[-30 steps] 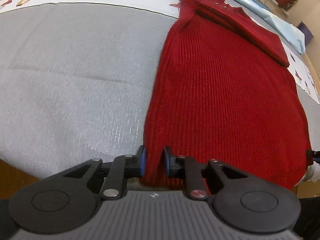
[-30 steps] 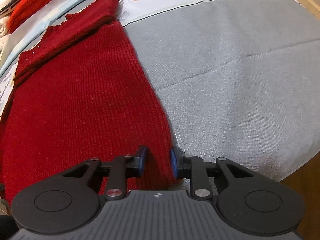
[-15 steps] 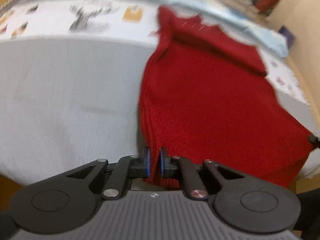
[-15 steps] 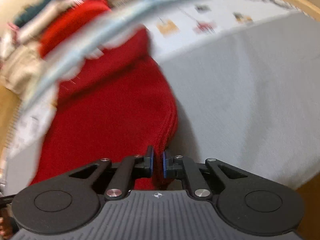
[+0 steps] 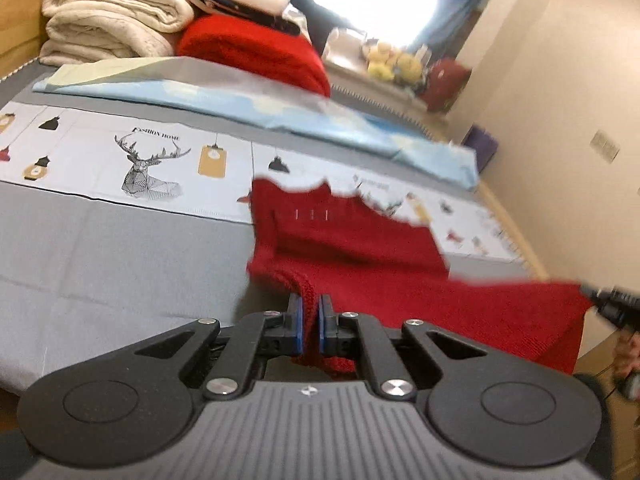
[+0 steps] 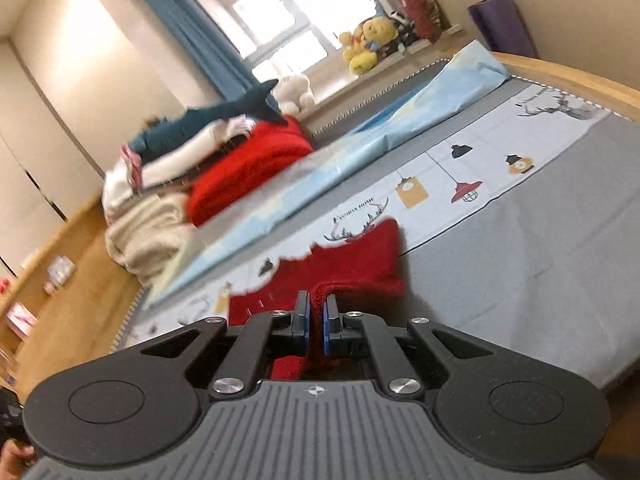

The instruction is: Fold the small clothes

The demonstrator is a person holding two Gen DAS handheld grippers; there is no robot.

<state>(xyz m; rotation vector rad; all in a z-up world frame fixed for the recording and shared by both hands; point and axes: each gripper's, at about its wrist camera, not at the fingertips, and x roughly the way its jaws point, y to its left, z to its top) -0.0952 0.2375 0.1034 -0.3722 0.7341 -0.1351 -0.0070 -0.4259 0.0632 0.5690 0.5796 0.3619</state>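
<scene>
A dark red knitted sweater [image 5: 352,248] lies on the grey bed cover [image 5: 100,248], its near hem raised off the bed and its collar end still lying flat. My left gripper [image 5: 310,308] pinches one hem corner, jaws still closing on the knit. The hem stretches right to the other gripper [image 5: 612,304] at the frame edge. In the right wrist view, my right gripper [image 6: 316,306] pinches the other corner of the sweater [image 6: 360,264], jaws also closing tight on the fabric. Both views are tilted and blurred.
A folded light blue sheet [image 5: 260,108] lies across the bed behind the sweater. Behind it is a pile of cream blankets [image 5: 112,20] and a bright red knit [image 5: 256,52]. Plush toys [image 6: 368,44] sit on the window ledge. A wooden bed frame [image 6: 580,76] rims the mattress.
Both grippers closed on the sweater's hem corners and rose, lifting the near edge off the bed. The views tipped up from the bed toward the room.
</scene>
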